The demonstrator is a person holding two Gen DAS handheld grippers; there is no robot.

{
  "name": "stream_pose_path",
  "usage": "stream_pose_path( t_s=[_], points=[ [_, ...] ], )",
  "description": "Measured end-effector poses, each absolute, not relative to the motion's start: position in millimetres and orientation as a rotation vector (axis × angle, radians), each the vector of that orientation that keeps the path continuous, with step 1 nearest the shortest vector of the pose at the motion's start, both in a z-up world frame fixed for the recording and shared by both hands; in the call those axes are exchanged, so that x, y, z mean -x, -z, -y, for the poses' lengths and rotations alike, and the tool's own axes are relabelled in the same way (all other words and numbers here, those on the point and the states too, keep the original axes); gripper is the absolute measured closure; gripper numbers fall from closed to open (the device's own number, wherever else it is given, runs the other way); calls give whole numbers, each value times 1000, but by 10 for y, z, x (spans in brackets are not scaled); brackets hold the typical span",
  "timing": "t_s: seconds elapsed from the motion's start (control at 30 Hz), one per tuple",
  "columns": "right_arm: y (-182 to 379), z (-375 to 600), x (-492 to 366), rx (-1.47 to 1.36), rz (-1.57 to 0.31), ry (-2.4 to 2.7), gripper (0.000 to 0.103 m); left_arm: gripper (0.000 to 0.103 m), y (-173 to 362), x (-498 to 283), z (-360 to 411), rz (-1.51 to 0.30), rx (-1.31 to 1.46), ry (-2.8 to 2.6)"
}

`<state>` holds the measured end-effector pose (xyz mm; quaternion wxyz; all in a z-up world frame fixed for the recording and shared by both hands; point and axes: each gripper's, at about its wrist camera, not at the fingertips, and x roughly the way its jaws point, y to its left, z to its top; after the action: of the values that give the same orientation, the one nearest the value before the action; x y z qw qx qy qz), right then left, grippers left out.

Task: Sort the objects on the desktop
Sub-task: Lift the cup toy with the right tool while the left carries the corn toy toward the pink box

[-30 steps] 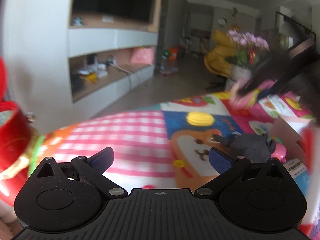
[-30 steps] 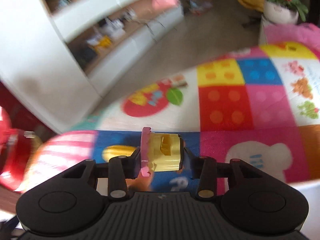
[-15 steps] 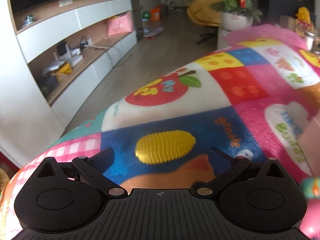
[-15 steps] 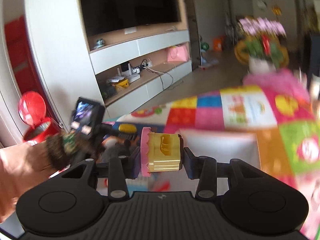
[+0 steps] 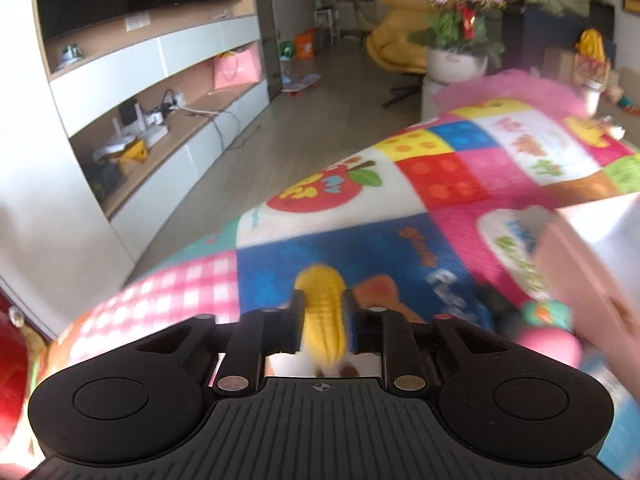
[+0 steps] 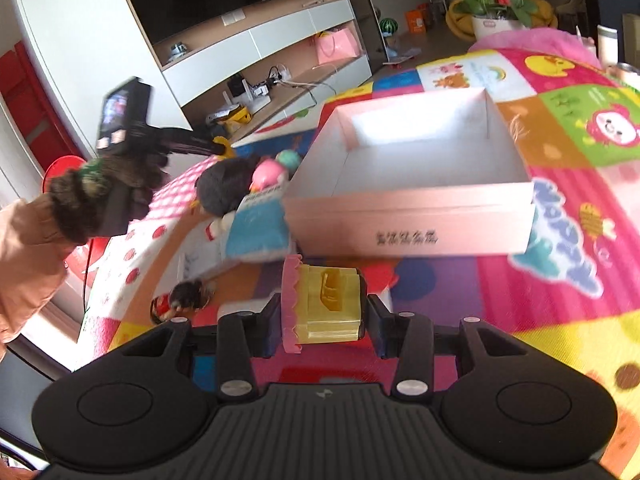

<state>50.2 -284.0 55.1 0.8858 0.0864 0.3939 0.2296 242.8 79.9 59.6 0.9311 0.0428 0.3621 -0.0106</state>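
Note:
In the left wrist view my left gripper (image 5: 322, 306) has its jaws closing on a yellow toy corn (image 5: 322, 320), and the pads press its sides; the cob points away from me above the colourful cloth (image 5: 440, 176). My right gripper (image 6: 324, 306) is shut on a yellow toy block with a pink frilled edge (image 6: 328, 300). It hangs just in front of the near wall of an open pink-and-white box (image 6: 408, 216), whose inside is bare. The right wrist view also shows the left gripper (image 6: 216, 146) at far left, held by a gloved hand (image 6: 120, 184).
Left of the box lie a grey plush (image 6: 224, 188), a pink round toy (image 6: 268, 176), a blue-and-white packet (image 6: 260, 232) and a small dark-haired doll (image 6: 180, 300). A red bin (image 6: 64, 164) stands beyond the table's left edge. A flower pot (image 5: 456, 64) stands behind the table.
The left gripper's jaws closed on the corn, which lay crosswise on the cloth before. The right gripper swung across with its block and now faces the box.

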Motion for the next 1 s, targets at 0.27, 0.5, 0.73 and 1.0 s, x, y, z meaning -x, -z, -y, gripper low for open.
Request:
stream_pose_path(
  t_s=[0.27,0.5,0.73,1.0],
  points=[
    [-505,2815,-160,-178,-833,-511,61,88,-745,-1236,-640,-632,-42,240],
    [-341,2952,-65,-241,-870,-459,56,40,-572,-521,-146,-626,-62,381],
    [-365,3220,0,-344,-810,-332,54,30,-222,-431,511,-641,-236,485],
    [-311,3511,58,-357,-772,-181,54,23,-134,-220,648,-671,-153,550]
  ],
)
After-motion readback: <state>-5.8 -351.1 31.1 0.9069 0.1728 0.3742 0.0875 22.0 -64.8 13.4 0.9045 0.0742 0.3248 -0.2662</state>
